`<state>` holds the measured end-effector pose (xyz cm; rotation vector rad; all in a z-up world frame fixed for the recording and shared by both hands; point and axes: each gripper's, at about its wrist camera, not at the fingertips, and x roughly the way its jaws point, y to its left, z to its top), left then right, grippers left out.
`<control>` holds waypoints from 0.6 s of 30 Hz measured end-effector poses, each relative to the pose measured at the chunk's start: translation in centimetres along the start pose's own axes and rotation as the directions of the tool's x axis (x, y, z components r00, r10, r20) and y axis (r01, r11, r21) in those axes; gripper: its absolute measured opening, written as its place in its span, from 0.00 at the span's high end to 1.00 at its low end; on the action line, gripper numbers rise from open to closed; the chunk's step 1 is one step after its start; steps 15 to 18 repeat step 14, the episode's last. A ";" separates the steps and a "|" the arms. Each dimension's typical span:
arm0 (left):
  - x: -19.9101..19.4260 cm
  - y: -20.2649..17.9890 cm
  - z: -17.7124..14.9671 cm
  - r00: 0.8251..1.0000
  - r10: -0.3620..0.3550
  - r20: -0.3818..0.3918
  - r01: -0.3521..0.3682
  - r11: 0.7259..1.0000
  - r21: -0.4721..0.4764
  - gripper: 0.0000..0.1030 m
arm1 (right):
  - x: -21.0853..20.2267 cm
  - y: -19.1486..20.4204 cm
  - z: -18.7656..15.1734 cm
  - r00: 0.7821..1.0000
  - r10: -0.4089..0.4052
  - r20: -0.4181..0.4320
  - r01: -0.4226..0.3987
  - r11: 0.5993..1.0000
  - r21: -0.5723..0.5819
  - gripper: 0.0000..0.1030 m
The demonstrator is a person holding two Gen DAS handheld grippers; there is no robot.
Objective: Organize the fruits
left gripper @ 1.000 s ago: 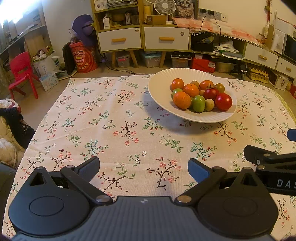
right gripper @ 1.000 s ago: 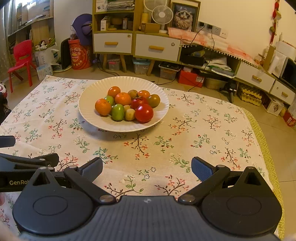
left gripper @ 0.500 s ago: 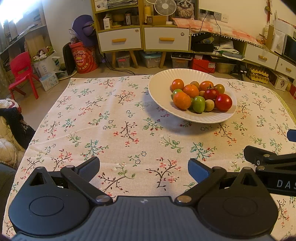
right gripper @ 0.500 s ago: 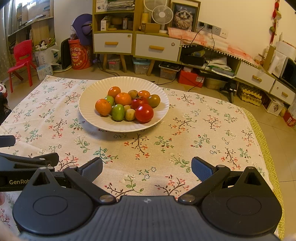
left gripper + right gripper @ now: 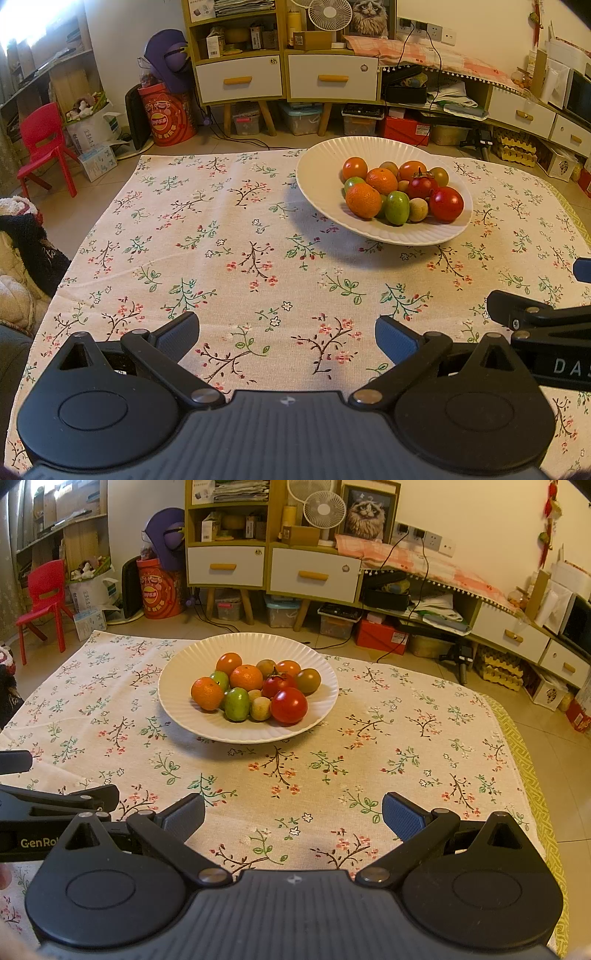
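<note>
now the plate [image 5: 177, 698] of fruits [image 5: 255, 692] stands on the counter [image 5: 406, 738], ahead and slightly left of the right tool [image 5: 293, 818], ahead and well right of the left tool [image 5: 286, 334]. both tools are apart, empty; i judge the right nearer.

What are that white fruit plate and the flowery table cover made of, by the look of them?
The white plate looks like glazed ceramic, possibly melamine: smooth, faintly glossy, with fine ribs fluting its rim. The table cover looks like woven cotton or linen, matte, printed with small flowers and twigs; soft creases and a slightly uneven edge show that it is cloth rather than plastic.
</note>
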<state>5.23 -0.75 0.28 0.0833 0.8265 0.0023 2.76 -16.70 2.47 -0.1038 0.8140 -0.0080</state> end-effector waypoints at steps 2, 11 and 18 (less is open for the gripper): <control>0.0 0.0 0.0 1.000 0.000 0.000 0.000 1.000 0.000 0.03 | 0.0 0.0 0.0 1.000 0.000 0.000 0.000 1.000 0.000 0.01; 0.0 0.0 0.0 1.000 0.006 -0.006 -0.006 1.000 -0.004 0.03 | 0.1 0.0 0.0 1.000 0.002 0.000 -0.002 1.000 -0.001 0.01; 0.0 0.0 -0.1 1.000 0.003 -0.015 -0.003 1.000 -0.007 0.03 | 0.1 0.2 -0.1 1.000 0.004 0.000 -0.004 1.000 -0.005 0.01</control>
